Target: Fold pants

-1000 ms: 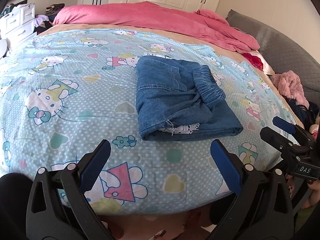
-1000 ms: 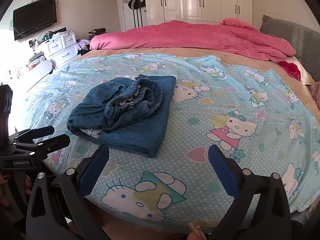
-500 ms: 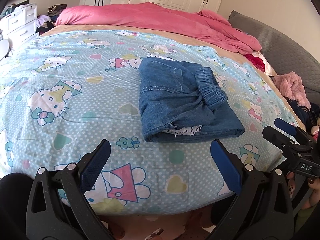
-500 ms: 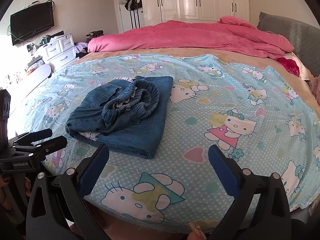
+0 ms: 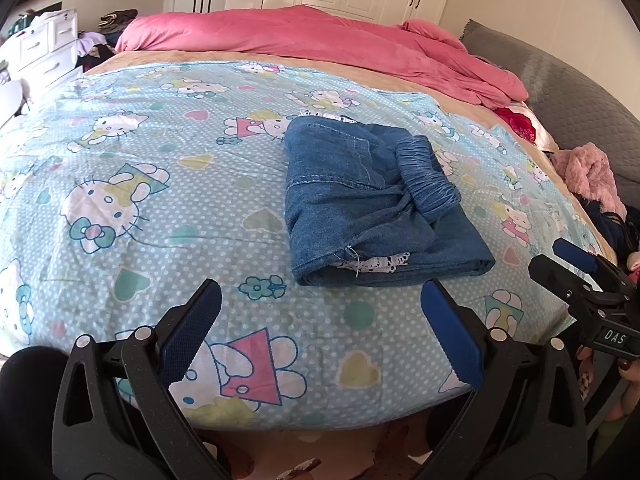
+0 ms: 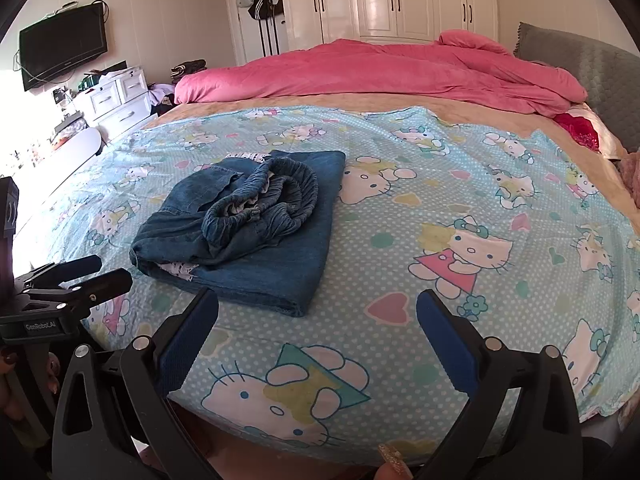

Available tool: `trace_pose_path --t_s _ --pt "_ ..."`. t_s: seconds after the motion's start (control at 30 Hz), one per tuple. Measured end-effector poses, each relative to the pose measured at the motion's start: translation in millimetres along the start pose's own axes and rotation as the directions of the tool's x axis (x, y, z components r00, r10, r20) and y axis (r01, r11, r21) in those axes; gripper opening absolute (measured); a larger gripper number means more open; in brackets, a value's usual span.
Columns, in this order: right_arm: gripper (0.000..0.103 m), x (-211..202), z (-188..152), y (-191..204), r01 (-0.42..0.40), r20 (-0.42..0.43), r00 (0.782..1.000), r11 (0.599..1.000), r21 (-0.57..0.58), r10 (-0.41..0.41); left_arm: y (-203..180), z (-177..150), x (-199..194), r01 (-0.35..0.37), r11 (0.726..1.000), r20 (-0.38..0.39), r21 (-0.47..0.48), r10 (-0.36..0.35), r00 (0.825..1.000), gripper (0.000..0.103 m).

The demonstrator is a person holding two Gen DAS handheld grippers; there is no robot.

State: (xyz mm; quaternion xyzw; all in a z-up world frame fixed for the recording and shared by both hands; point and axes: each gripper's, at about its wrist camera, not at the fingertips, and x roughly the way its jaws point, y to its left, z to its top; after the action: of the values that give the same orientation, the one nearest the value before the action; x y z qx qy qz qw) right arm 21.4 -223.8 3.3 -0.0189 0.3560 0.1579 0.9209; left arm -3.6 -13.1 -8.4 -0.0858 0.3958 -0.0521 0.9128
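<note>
1. Left gripper [image 5: 320, 312]: jaws wide apart, nothing btwn them, held off the near edge of the bed over the printed sheet [image 5: 152, 184]. Not touching any cloth.
2. Right gripper [image 6: 318, 320]: jaws also spread, empty, same sort of hover at the near edge. The left tool shows at the left border of the right wrist view, so the two sit side by side, near each other.
3. Pants [image 5: 372, 208]: blue denim, folded into a compact bundle, lying flat on the sheet, fwd of both jaw pairs and apart from them.
4. Direction: from the left gripper the bundle lies ahead and slightly right of centre, its near folded edge just beyond the right fingertip. From the right gripper it lies ahead and left, its near corner just past the left fingertip. So it sits roughly btwn the two tools.
5. Long axis: runs away from the jaws toward the pink duvet [image 6: 380, 72], approx. (fisheye bends it, so only roughly).
6. Elastic waistband [image 6: 264, 196] bunches on top, on the right-hand side of the bundle; a strip of white lace trim [image 5: 380, 262] peeks out at the near end.
7. Nearer arm: cannot tell; both look about equal. Judgement: the fold looks mostly done, and any tidy-up of the waistband favours the right gripper.
</note>
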Motion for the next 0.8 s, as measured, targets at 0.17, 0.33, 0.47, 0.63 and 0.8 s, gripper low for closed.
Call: trace_pose_path --t_s 0.17,0.33,0.47,0.63,0.8 --pt "0.099 0.5 -0.6 0.3 0.004 -0.001 1.000 1.000 -0.001 -0.004 0.5 0.1 -1.2 -0.004 1.000 0.000 -0.001 0.004 1.000 0.094" --pt "0.099 0.6 -0.9 -1.0 0.006 -0.003 1.000 1.000 0.004 -0.006 0.9 1.1 -1.4 -0.014 1.000 -0.003 0.003 0.014 1.000 0.094" --pt "0.099 1.2 -0.9 -1.4 0.007 -0.005 1.000 1.000 0.003 -0.007 0.9 1.7 -0.7 -0.015 1.000 -0.008 0.002 0.015 1.000 0.094" --pt "0.099 1.7 -1.0 -2.4 0.010 -0.007 1.000 1.000 0.006 -0.010 0.3 2.1 -0.9 -0.008 1.000 -0.003 0.006 0.008 1.000 0.094" --pt "0.099 1.9 -1.3 -2.0 0.015 -0.010 1.000 1.000 0.011 -0.015 0.7 2.6 -0.1 -0.015 1.000 -0.006 0.007 0.015 1.000 0.094"
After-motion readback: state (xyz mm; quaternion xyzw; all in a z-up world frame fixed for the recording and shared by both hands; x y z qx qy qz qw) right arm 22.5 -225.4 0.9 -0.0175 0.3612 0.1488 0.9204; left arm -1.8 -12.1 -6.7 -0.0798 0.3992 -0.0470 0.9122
